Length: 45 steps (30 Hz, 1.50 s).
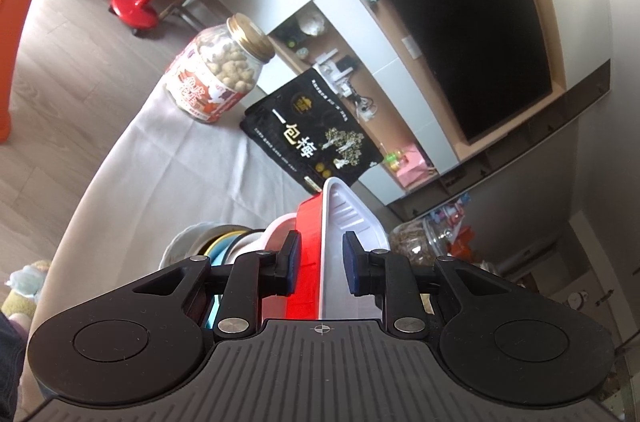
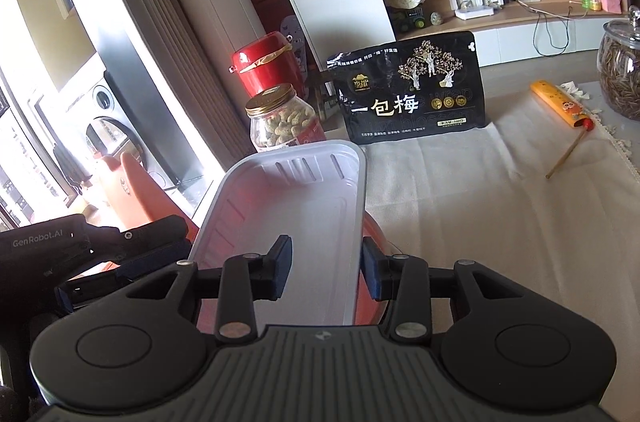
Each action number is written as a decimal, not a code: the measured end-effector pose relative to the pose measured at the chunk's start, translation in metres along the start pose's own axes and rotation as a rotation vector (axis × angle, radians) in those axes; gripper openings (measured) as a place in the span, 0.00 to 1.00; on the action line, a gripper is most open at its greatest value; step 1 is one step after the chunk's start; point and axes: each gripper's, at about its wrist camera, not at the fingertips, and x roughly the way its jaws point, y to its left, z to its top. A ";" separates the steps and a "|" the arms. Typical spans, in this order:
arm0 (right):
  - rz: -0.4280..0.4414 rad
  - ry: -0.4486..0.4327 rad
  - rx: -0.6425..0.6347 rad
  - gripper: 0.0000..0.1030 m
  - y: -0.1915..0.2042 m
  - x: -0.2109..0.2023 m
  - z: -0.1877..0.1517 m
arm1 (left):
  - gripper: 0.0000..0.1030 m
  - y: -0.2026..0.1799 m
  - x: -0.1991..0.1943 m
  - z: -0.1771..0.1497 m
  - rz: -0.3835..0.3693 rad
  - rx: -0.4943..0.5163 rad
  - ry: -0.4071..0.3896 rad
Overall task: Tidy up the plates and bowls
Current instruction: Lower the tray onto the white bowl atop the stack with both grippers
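White rectangular tray (image 2: 288, 230) with red underside: standing tilted between both grippers' narrowly parted fingers. Left gripper (image 1: 319, 264) and right gripper (image 2: 326, 272) straddling its rim; contact unclear. Black pouch (image 2: 408, 90) reading "一包梅".

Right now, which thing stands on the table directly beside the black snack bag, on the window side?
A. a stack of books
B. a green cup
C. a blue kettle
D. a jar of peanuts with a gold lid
D: the jar of peanuts with its gold lid stands left of the black snack bag on the table.
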 end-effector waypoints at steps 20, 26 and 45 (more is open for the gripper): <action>0.041 0.105 0.183 0.45 -0.027 0.020 -0.001 | 0.25 0.024 0.019 0.000 0.058 -0.100 0.085; 0.032 0.095 0.148 0.45 -0.023 0.021 -0.001 | 0.25 0.026 0.018 0.001 0.067 -0.106 0.081; 0.055 0.022 -0.013 0.40 0.010 -0.002 -0.006 | 0.25 -0.002 0.003 -0.006 -0.025 -0.013 0.056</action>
